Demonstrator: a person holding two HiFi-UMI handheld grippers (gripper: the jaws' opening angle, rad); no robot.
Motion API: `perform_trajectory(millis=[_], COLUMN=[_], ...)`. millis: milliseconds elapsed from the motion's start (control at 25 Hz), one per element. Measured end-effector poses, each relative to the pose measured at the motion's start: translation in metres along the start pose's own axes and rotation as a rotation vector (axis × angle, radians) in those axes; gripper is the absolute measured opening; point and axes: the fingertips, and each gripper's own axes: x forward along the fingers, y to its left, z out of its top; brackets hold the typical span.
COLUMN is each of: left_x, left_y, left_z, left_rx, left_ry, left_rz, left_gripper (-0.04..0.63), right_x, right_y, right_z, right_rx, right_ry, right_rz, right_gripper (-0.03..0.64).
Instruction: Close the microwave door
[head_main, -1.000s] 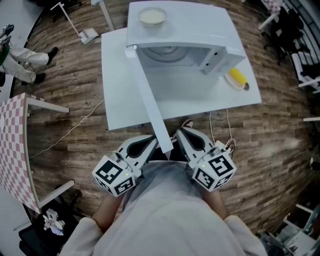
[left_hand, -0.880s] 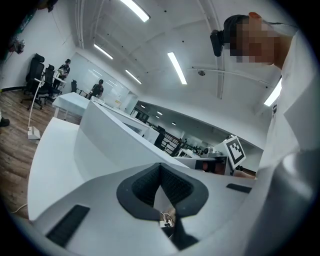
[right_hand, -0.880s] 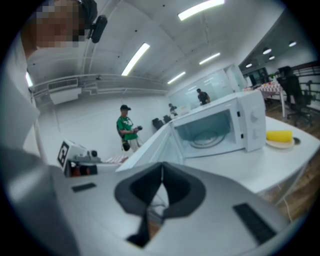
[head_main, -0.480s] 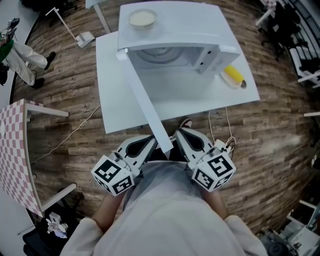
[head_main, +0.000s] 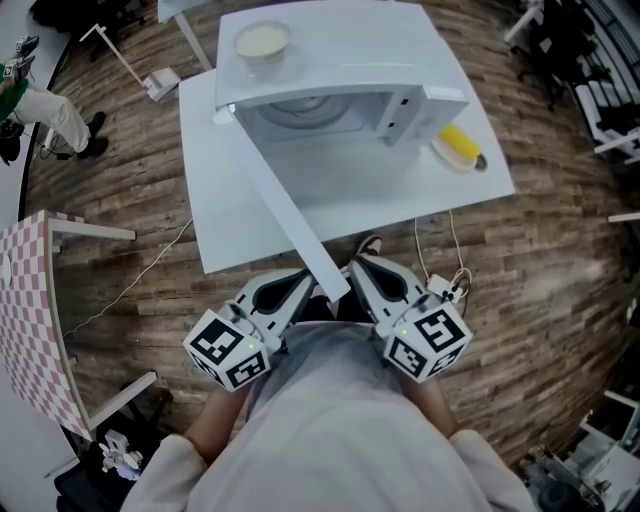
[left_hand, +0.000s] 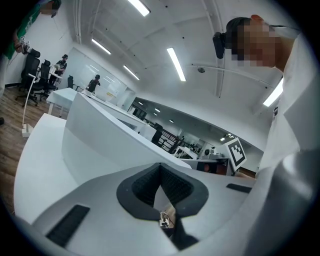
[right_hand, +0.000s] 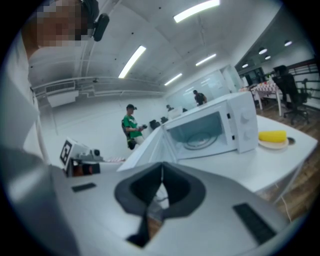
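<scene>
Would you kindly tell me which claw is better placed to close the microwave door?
Left. The left claw sits at the outer face of the open door, near its free edge, so a rightward push should swing it shut. The right claw is on the inner side.

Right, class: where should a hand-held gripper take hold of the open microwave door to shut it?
The microwave door is probably best held at its free end, nearest the person, farthest from the hinge. Come from its outer face, the left hand-held gripper side: it stands wide open.
</scene>
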Motion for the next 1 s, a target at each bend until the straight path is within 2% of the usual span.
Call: perform_trajectory(millis=[520,1000], left_x=[0.027,0.045], left_y=[-0.005,-0.009], left_z=[0.005,0.011], left_rx=[0.008,-0.029], left_ry=[0.025,0.014], left_rz=[-0.026,-0.059], left_gripper=[0.017,0.017], right_x=[-0.008,-0.019], right_y=[-0.025,-0.042], right_z=[0.006,0.011], right_rx=[0.004,0.026], right_ry=[-0.009,-0.035], right_rz=[-0.034,-0.069], right_gripper=[0.023,0.023])
